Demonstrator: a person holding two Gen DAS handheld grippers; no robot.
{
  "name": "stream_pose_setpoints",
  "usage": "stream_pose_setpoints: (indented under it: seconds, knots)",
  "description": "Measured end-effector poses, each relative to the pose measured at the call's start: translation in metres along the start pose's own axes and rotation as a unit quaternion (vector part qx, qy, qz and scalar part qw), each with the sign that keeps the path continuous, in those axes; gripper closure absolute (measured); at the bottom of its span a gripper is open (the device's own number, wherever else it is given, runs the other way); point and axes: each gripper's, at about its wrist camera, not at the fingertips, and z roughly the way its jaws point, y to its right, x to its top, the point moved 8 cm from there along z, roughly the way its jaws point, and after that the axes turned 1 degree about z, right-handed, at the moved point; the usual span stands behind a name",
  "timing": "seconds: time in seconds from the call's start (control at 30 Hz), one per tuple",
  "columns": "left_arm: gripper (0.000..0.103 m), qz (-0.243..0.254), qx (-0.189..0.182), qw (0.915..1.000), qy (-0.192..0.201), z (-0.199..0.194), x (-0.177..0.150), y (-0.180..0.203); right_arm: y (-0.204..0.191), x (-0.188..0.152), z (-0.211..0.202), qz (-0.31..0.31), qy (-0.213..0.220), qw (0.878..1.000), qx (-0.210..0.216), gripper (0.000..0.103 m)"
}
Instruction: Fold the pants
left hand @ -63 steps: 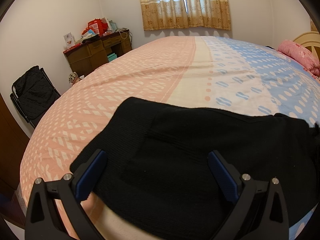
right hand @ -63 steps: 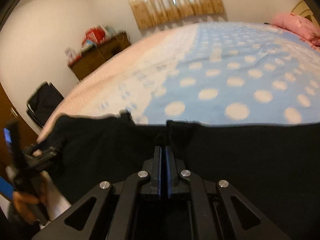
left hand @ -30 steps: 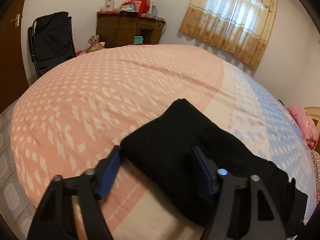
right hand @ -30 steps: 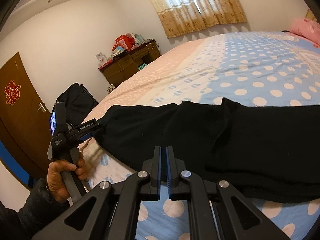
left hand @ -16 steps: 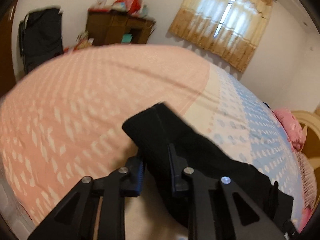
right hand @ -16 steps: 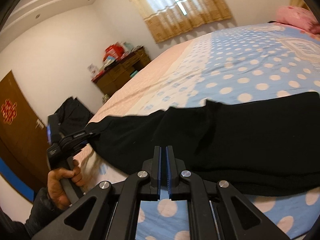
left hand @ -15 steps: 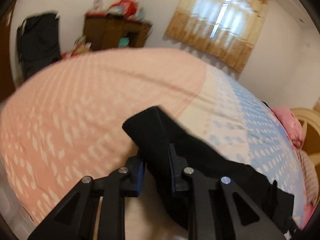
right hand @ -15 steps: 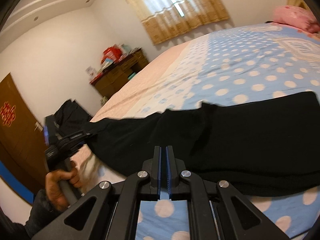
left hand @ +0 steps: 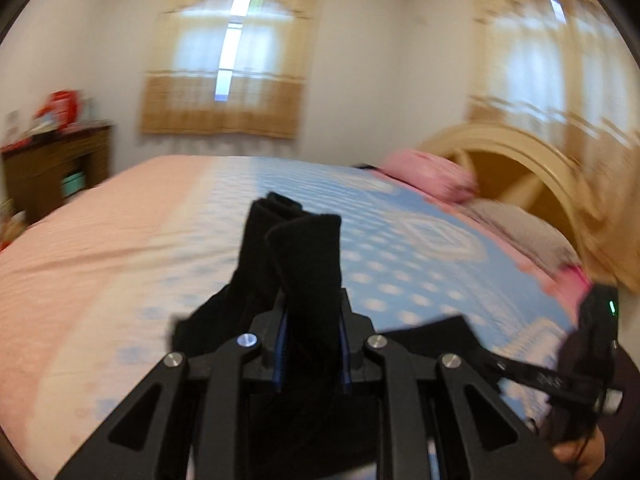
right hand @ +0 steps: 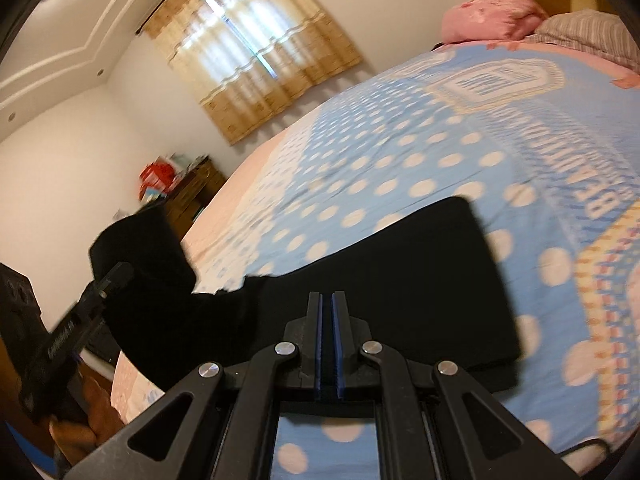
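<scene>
The black pants (right hand: 400,280) lie flat across the blue dotted bedspread (right hand: 460,140). One end of them (left hand: 308,264) is lifted off the bed, pinched upright between the blue pads of my left gripper (left hand: 312,320), which is shut on it. In the right wrist view the left gripper (right hand: 104,280) holds that raised end (right hand: 140,248) at the left. My right gripper (right hand: 328,300) hovers shut over the flat part of the pants, with nothing seen between its pads. In the left wrist view the right gripper (left hand: 520,372) shows at the right edge, its tips not clearly visible there.
A pink pillow (left hand: 432,172) and a grey one (left hand: 520,232) lie by the cream headboard (left hand: 520,160). A wooden desk (left hand: 44,168) with red boxes stands at the far left wall. A curtained window (left hand: 228,68) is behind the bed. The pink half of the bedspread (left hand: 100,232) stretches left.
My left gripper closed on the end of the pants, lifted it and swung right toward the headboard. The right gripper, still shut, shifted over the flat pants.
</scene>
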Motion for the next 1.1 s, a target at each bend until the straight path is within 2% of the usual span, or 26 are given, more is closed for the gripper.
stream_pose_setpoints:
  seconds: [0.13,0.27,0.37,0.43,0.5,0.53,0.57,0.6,0.63,0.67,0.7,0.77,0.8,0.9,0.97,1.07,1.1]
  knots:
    - [0.082,0.056,-0.051,0.9968,-0.026,0.032,-0.021,0.066,0.022,0.005,-0.018,0.009,0.013,1.000,-0.018,0.098]
    - [0.082,0.103,-0.066,0.9912,-0.050,0.051,-0.049,0.101,0.042,0.003,-0.030,0.022,0.016,0.999,-0.036,0.097]
    - [0.081,0.115,-0.082,0.9861,-0.087,0.059,-0.072,0.114,0.056,-0.001,-0.035,0.039,0.015,0.998,-0.042,0.097]
    - [0.078,0.138,-0.079,0.9794,-0.125,0.069,-0.087,0.122,0.063,-0.002,-0.035,0.053,0.012,0.998,-0.038,0.097]
    - [0.073,0.153,-0.077,0.9743,-0.146,0.070,-0.098,0.122,0.062,-0.002,-0.034,0.065,0.008,0.997,-0.027,0.097]
    - [0.067,0.160,-0.086,0.9723,-0.147,0.065,-0.099,0.123,0.062,-0.001,-0.033,0.072,0.005,0.997,-0.016,0.097]
    - [0.056,0.162,-0.094,0.9709,-0.149,0.060,-0.100,0.125,0.061,0.000,-0.031,0.084,-0.001,0.996,0.000,0.091]
    - [0.049,0.164,-0.105,0.9692,-0.151,0.054,-0.099,0.126,0.060,0.001,-0.030,0.092,-0.005,0.996,0.009,0.083]
    - [0.036,0.165,-0.110,0.9687,-0.149,0.048,-0.098,0.126,0.058,0.003,-0.029,0.102,-0.008,0.994,0.025,0.055]
    - [0.027,0.168,-0.108,0.9695,-0.142,0.039,-0.095,0.125,0.054,0.004,-0.030,0.110,-0.006,0.993,0.040,0.030]
    - [0.025,0.171,-0.107,0.9697,-0.138,0.032,-0.092,0.122,0.050,0.008,-0.032,0.121,0.002,0.991,0.059,0.025]
    - [0.022,0.172,-0.111,0.9707,-0.126,0.012,-0.086,0.112,0.039,0.019,-0.031,0.123,0.011,0.988,0.091,0.025]
    - [0.022,0.165,-0.108,0.9730,-0.121,0.004,-0.082,0.104,0.034,0.022,-0.029,0.113,0.010,0.989,0.090,0.025]
    - [0.019,0.108,-0.083,0.9848,-0.107,-0.013,-0.070,0.066,0.020,0.022,-0.012,0.045,0.005,0.998,0.036,0.025]
    - [0.017,0.054,-0.056,0.9922,-0.097,-0.021,-0.058,0.029,0.013,0.010,0.008,0.015,-0.018,1.000,0.013,0.025]
    - [0.017,0.003,0.004,0.9960,-0.089,-0.027,-0.050,-0.020,0.012,-0.018,0.035,-0.005,-0.066,0.997,-0.030,0.026]
    - [0.017,-0.007,0.020,0.9957,-0.090,-0.028,-0.050,-0.031,0.011,-0.023,0.037,-0.012,-0.066,0.997,-0.039,0.026]
